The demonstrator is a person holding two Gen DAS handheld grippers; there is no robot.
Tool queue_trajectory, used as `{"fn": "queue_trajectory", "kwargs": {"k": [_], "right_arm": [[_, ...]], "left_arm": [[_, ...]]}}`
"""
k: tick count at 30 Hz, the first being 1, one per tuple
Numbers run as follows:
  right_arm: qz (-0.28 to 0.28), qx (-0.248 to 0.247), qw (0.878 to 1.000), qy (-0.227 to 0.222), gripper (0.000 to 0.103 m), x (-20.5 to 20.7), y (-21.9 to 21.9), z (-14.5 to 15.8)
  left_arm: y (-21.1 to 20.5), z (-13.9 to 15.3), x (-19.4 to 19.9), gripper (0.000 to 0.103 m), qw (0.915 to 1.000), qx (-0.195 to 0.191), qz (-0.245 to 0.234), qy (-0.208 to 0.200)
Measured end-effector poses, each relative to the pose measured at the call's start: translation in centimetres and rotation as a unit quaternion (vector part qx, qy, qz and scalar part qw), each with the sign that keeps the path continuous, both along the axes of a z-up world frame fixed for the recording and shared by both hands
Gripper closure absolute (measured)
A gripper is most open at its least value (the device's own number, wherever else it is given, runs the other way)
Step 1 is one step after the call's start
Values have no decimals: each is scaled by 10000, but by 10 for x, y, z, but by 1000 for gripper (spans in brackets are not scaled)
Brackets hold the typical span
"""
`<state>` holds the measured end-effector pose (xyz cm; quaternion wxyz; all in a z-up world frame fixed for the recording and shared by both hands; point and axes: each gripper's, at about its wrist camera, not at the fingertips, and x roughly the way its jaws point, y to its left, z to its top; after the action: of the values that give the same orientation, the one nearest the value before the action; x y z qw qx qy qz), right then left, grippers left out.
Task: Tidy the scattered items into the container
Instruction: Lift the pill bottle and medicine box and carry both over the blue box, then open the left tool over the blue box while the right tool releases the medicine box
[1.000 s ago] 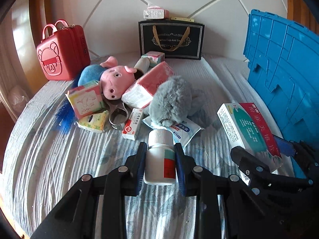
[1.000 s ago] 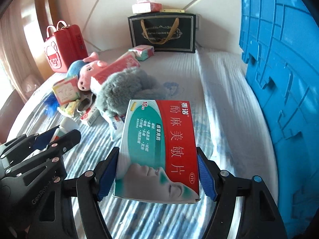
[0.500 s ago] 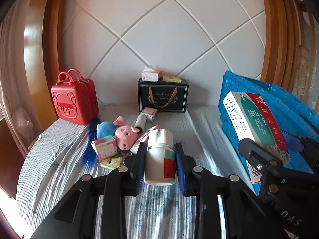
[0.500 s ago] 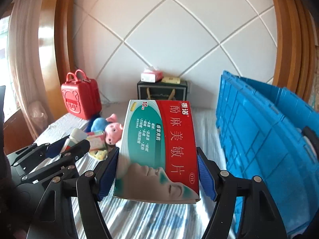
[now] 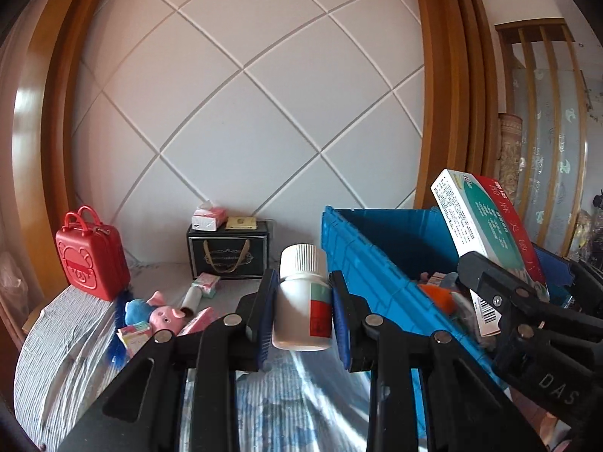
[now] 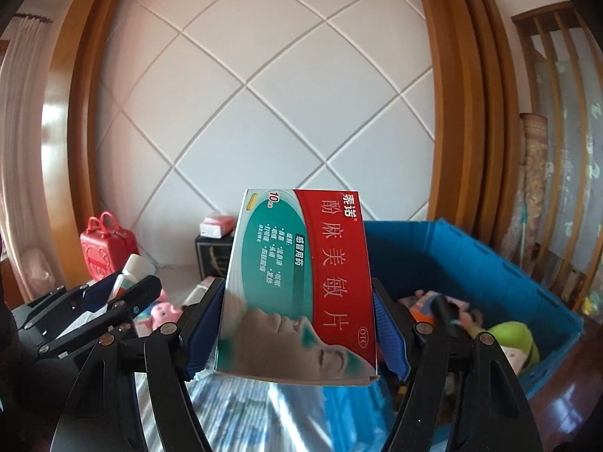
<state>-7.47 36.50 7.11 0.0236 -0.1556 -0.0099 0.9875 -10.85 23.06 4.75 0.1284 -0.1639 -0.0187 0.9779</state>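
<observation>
My left gripper (image 5: 301, 316) is shut on a white pill bottle (image 5: 301, 301) with a ribbed cap, held upright above the bed. To its right, my right gripper (image 6: 297, 324) is shut on a red and green medicine box (image 6: 297, 282), which also shows at the right edge of the left wrist view (image 5: 486, 222). The blue crate (image 5: 377, 260) stands open to the right, its rim about level with both grippers. Several toys lie inside the crate (image 6: 508, 339). Scattered items remain on the bed at the left, among them a pink pig toy (image 5: 164, 310).
A red toy suitcase (image 5: 90, 256) stands at the bed's far left. A black gift bag (image 5: 228, 252) with a tissue pack (image 5: 209, 216) on top leans at the padded headboard. Small boxes (image 5: 135, 333) lie around the pig. Wooden frame and a screen stand at the right.
Both grippers have risen well above the bed with their loads and tilted up toward level. The crate's open inside has come into view; the scattered pile now sits lower and farther left.
</observation>
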Motion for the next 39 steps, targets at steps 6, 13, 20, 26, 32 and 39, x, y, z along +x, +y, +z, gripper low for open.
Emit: {"fn": "queue_trajectory", "kwargs": {"k": [6, 13, 20, 26, 32, 39], "right_arm": [[-218, 115, 9996, 114, 31, 16, 101, 11], [-285, 453, 9982, -256, 30, 2, 229, 9], [-180, 278, 9964, -780, 30, -31, 301, -25], [-207, 225, 9923, -1199, 30, -56, 332, -49], [-290, 235, 9893, -1409, 30, -72, 352, -58], [-316, 276, 9855, -1646, 30, -84, 362, -67]], "left_arm": [[106, 14, 9, 76, 9999, 14, -120, -104], [217, 8, -1, 76, 9985, -224, -34, -504], [276, -14, -42, 76, 9920, -593, 111, -1113], [324, -17, -68, 76, 9872, -636, -277, -1433], [359, -27, -86, 76, 9814, -870, -392, -1667], [376, -32, -95, 76, 9737, -1083, -533, -1932]]}}
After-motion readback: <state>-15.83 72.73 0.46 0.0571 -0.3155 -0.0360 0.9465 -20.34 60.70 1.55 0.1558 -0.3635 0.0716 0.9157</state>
